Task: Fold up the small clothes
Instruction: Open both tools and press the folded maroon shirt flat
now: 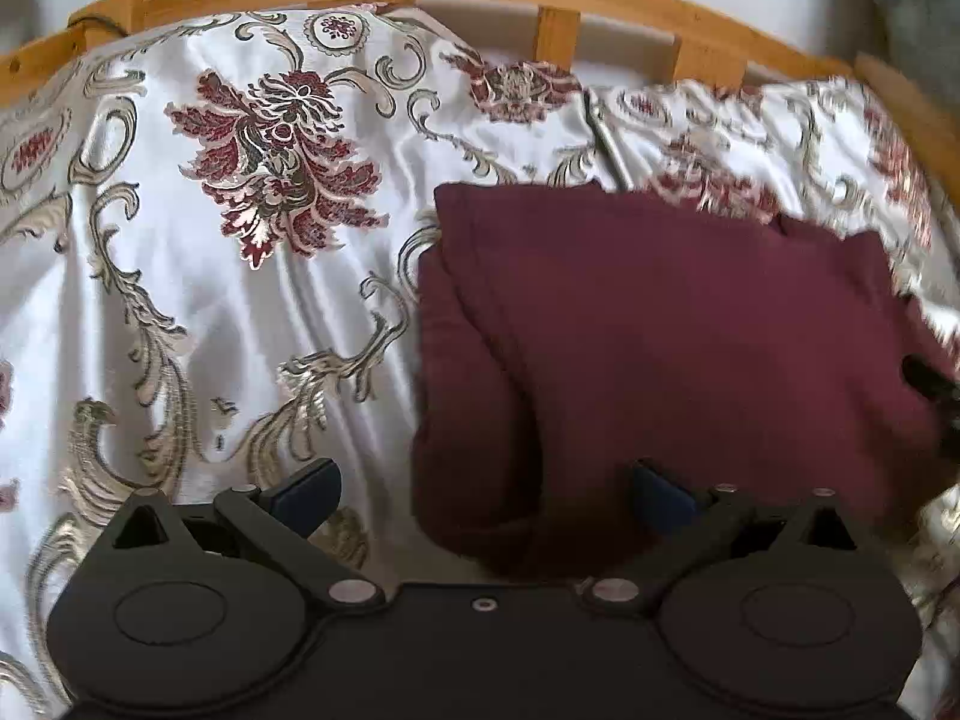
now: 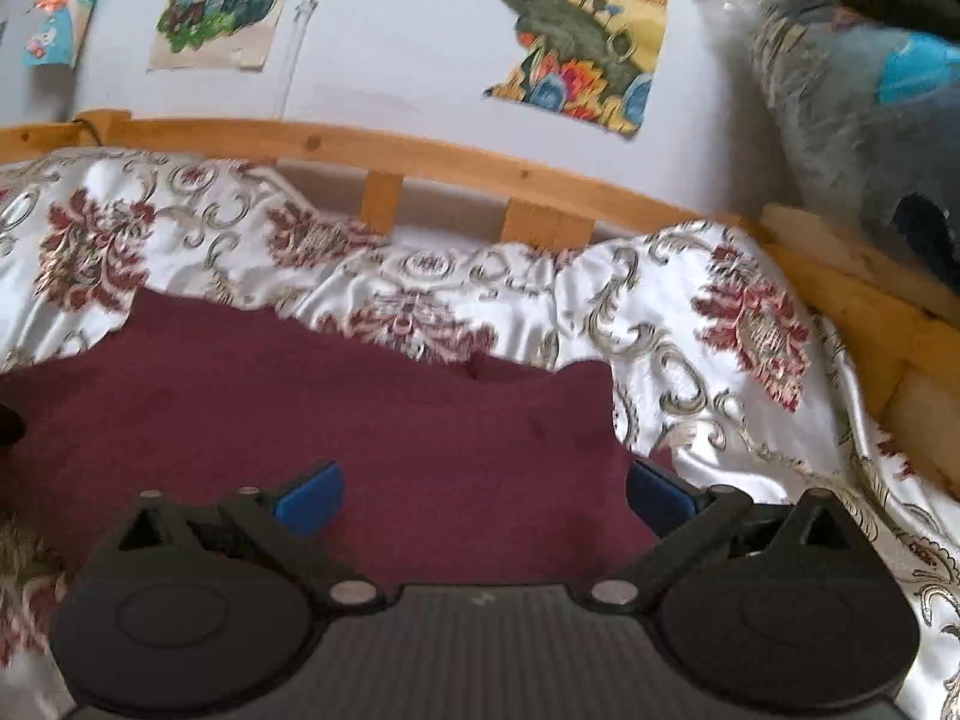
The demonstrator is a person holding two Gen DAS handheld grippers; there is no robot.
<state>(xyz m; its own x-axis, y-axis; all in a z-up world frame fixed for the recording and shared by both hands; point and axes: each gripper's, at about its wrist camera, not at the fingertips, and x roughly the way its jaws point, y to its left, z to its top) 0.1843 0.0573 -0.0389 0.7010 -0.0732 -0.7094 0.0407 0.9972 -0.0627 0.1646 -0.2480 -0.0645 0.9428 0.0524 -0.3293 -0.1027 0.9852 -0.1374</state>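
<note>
Your left gripper (image 1: 483, 495) and right gripper (image 2: 483, 495) are wide open and hold nothing. The red cloth (image 1: 660, 324) lies folded on the bedspread (image 1: 180, 312). Pinch its corners evenly.

A wooden bed frame (image 2: 456, 159) of knotty pine runs along a pale wall (image 2: 396, 36); short upright slats (image 1: 558, 36) join its curved top rail to the part below. Inside the frame lies a glossy white bedspread (image 1: 198, 276), creased and patterned with dark red flowers and grey-gold scrolls. Above the frame, several colourful cartoon-style posters (image 2: 576, 30) hang on the wall, one with curling lower edges. At the frame's right end sits a blurred heap of grey and blue soft things (image 2: 864, 96). Soft daylight gleams on the bedspread's folds nearest the frame's left end.
</note>
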